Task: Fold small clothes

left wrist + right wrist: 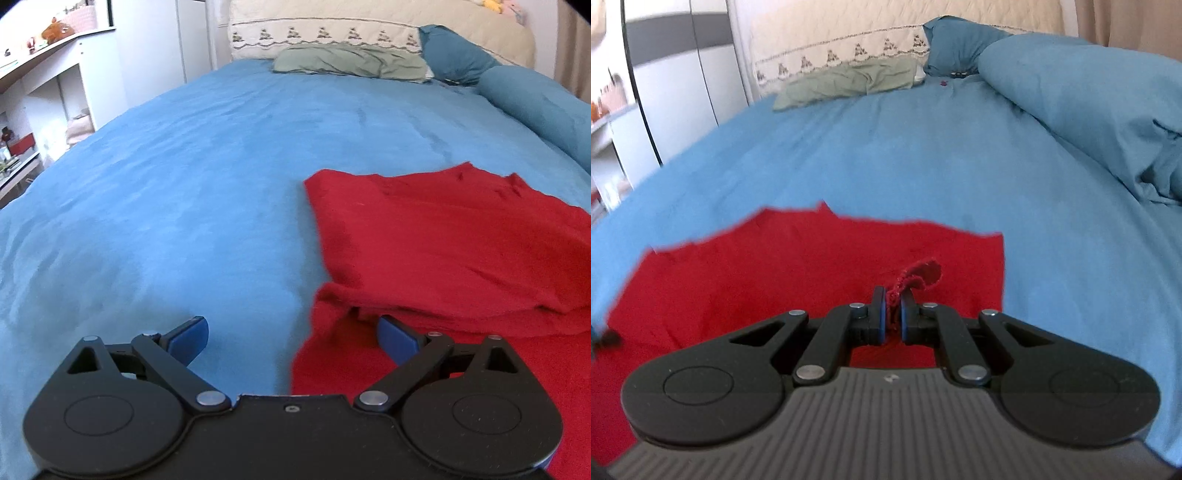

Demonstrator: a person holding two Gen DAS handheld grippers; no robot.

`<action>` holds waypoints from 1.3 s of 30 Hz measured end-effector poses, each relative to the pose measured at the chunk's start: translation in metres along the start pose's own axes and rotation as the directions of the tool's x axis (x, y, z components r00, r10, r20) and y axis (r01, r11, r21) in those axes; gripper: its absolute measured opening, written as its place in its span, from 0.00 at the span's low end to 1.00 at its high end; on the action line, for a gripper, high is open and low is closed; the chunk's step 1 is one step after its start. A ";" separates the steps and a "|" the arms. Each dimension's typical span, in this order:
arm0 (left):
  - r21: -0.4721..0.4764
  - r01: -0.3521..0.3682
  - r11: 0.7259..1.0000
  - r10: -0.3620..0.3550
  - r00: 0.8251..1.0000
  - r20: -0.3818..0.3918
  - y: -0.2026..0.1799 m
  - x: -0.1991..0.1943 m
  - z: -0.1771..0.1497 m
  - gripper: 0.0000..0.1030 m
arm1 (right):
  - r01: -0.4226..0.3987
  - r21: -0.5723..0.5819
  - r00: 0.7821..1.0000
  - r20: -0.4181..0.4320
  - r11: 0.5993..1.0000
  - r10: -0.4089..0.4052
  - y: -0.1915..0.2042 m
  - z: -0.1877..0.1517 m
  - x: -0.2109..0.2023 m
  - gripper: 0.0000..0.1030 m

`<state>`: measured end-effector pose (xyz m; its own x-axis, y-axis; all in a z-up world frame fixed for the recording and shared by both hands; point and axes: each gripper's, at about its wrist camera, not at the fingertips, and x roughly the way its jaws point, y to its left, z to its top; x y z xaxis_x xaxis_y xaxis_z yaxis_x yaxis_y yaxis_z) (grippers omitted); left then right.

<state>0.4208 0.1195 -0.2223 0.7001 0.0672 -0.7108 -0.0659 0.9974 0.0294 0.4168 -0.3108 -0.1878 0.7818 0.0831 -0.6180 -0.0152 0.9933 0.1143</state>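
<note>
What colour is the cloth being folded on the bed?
Plain red cloth garment, no pattern; clearest in the left wrist view.

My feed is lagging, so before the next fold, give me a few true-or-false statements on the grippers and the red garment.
1. The right gripper is shut on a bit of the red garment. True.
2. The left gripper is clamped on the garment. False: its fingers are spread wide and hold nothing.
3. The garment lies on a blue bed cover. True.
4. The green pillow sits on top of the garment. False: it lies far off at the head of the bed.
5. Part of the garment is already folded over itself. True: the left wrist view shows a doubled layer near the fingers.
</note>
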 end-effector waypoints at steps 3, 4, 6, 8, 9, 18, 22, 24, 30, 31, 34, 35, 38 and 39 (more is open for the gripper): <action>-0.023 -0.024 0.999 0.024 1.000 -0.004 0.008 0.004 0.000 0.97 | 0.005 0.039 1.000 -0.007 0.999 -0.005 -0.006 -0.014 0.008 0.22; -0.032 -0.037 0.999 0.036 0.999 -0.004 0.011 0.004 0.000 0.97 | 0.007 0.051 1.000 -0.007 0.999 -0.007 -0.008 -0.017 0.010 0.22; -0.048 -0.052 0.998 0.052 0.999 -0.006 0.017 0.005 -0.001 0.99 | 0.015 0.054 1.000 -0.013 0.998 -0.014 -0.013 -0.025 0.014 0.24; -0.069 -0.060 0.996 0.059 0.998 -0.009 0.023 0.005 -0.003 0.99 | 0.026 0.032 1.000 -0.011 0.999 -0.026 -0.014 -0.030 0.017 0.26; -0.074 -0.068 0.995 0.068 0.998 -0.008 0.025 0.005 -0.004 0.99 | 0.034 0.022 0.999 -0.004 0.999 -0.034 -0.015 -0.031 0.016 0.27; -0.056 -0.090 0.994 0.094 0.993 0.071 0.020 -0.033 -0.009 0.97 | -0.001 -0.040 0.994 0.113 0.999 0.006 -0.012 -0.033 -0.026 1.00; -0.030 -0.050 0.998 0.051 0.996 0.066 0.010 -0.041 -0.012 0.97 | -0.134 -0.107 0.982 0.119 0.985 0.147 0.010 -0.029 -0.028 1.00; -0.027 -0.036 0.999 0.037 0.998 0.046 0.007 -0.039 -0.015 0.97 | -0.174 -0.108 0.981 0.067 0.979 0.182 0.017 -0.032 -0.016 1.00; 0.005 -0.017 1.000 0.016 1.000 0.011 0.005 -0.037 -0.022 0.97 | -0.179 -0.037 0.984 -0.023 0.983 0.178 0.016 -0.050 0.013 1.00; 0.006 -0.019 1.000 0.019 1.000 0.015 0.004 -0.041 -0.020 0.97 | -0.173 -0.051 0.985 -0.026 0.984 0.172 0.018 -0.049 0.012 1.00; 0.015 -0.011 1.000 0.010 0.998 0.062 0.006 -0.069 -0.011 0.97 | -0.197 -0.070 0.980 0.013 0.978 0.199 0.024 -0.038 -0.011 1.00; 0.022 -0.010 1.000 0.008 0.996 0.088 0.006 -0.083 -0.007 0.97 | -0.205 -0.076 0.977 0.034 0.976 0.208 0.025 -0.033 -0.025 1.00; 0.041 -0.018 0.999 0.012 0.991 0.135 0.010 -0.127 0.001 0.98 | -0.197 -0.098 0.976 0.078 0.975 0.205 0.027 -0.012 -0.071 1.00; 0.044 -0.014 0.999 0.008 0.990 0.140 0.011 -0.139 0.003 0.99 | -0.194 -0.093 0.976 0.086 0.976 0.202 0.028 -0.007 -0.087 1.00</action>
<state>0.3248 0.1211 -0.1216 0.7925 0.0783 -0.6049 -0.0449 0.9965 0.0701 0.3440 -0.2897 -0.1365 0.8130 0.2752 -0.5132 -0.2250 0.9613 0.1590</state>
